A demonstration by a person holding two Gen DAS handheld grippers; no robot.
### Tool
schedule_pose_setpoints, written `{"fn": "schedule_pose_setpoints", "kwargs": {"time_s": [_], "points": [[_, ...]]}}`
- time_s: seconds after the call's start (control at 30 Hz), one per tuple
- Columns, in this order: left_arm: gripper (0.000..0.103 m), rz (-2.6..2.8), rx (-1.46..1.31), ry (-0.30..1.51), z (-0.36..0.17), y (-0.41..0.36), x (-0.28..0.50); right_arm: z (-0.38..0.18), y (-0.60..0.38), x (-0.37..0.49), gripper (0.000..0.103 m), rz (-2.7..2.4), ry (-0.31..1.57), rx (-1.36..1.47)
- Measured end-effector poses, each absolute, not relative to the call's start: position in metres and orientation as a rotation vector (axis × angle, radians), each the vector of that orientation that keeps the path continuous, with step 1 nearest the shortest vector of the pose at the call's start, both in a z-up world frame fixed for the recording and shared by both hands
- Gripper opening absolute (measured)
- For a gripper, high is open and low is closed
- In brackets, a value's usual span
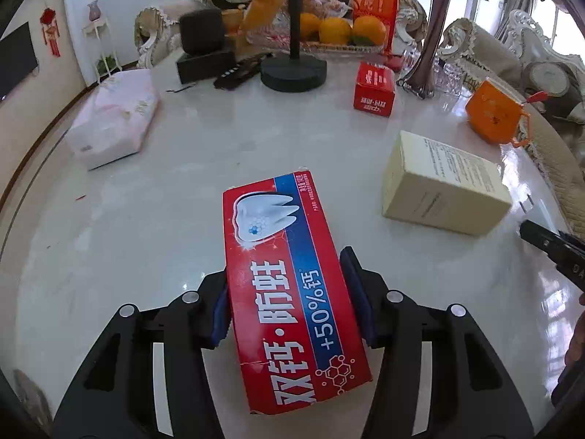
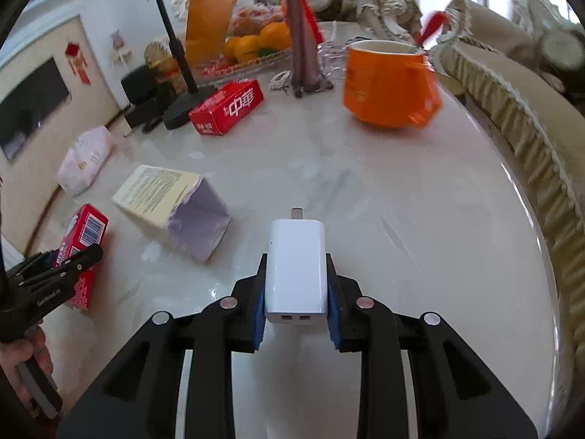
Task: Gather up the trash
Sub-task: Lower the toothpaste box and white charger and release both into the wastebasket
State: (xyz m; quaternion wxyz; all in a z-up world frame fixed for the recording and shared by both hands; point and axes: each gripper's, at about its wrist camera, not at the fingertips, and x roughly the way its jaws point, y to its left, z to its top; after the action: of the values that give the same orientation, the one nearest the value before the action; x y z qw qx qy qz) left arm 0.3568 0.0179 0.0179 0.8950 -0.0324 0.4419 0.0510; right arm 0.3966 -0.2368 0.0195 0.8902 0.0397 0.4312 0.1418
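My left gripper (image 1: 289,289) is shut on a red and blue toothpaste box (image 1: 289,274) and holds it over the white marble table (image 1: 182,190). My right gripper (image 2: 296,281) is shut on a white USB charger (image 2: 295,269) with its plug prongs pointing away. In the right wrist view the toothpaste box (image 2: 86,234) and the left gripper (image 2: 55,270) show at the far left. An open cream carton (image 1: 442,183) lies on its side to the right of the left gripper; it also shows in the right wrist view (image 2: 172,208). The right gripper's tip (image 1: 548,245) shows at the right edge.
A small red box (image 1: 374,89), an orange mug (image 1: 497,111), a dark vase (image 1: 427,55), a fruit tray with oranges (image 1: 340,33), a black stand base (image 1: 292,71) and a pink tissue pack (image 1: 117,117) stand on the table. Ornate chairs ring the table's edge.
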Motion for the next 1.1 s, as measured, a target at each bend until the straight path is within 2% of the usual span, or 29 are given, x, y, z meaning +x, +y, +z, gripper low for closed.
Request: {"fn": "schedule_pose_setpoints", "kwargs": {"time_s": [0.23, 0.37, 0.5, 0.6, 0.77, 0.97, 1.1], "points": [[0.053, -0.047, -0.142, 0.832, 0.051, 0.030, 0.281, 0.039, -0.268, 0.318, 0.025, 0.427, 0.825, 0.316], [0.053, -0.165, -0.090, 0.759, 0.072, 0.025, 0.194, 0.055, -0.259, 0.231, 0.025, 0.553, 0.763, 0.331], [0.053, -0.247, -0.049, 0.767, 0.067, 0.017, 0.109, 0.061, -0.242, 0.150, 0.025, 0.659, 0.745, 0.323], [0.053, -0.308, -0.054, 0.814, 0.051, 0.014, 0.047, 0.053, -0.230, 0.089, 0.025, 0.712, 0.779, 0.330], [0.053, -0.356, -0.065, 0.936, 0.004, 0.007, -0.031, 0.009, -0.208, 0.017, 0.025, 0.728, 0.939, 0.349], [0.053, -0.334, -0.073, 1.124, -0.087, 0.004, -0.047, -0.069, -0.198, 0.007, 0.025, 0.609, 1.159, 0.324], [0.053, -0.342, -0.035, 1.165, -0.125, -0.011, -0.039, -0.109, -0.184, 0.024, 0.025, 0.584, 1.271, 0.273]]}}
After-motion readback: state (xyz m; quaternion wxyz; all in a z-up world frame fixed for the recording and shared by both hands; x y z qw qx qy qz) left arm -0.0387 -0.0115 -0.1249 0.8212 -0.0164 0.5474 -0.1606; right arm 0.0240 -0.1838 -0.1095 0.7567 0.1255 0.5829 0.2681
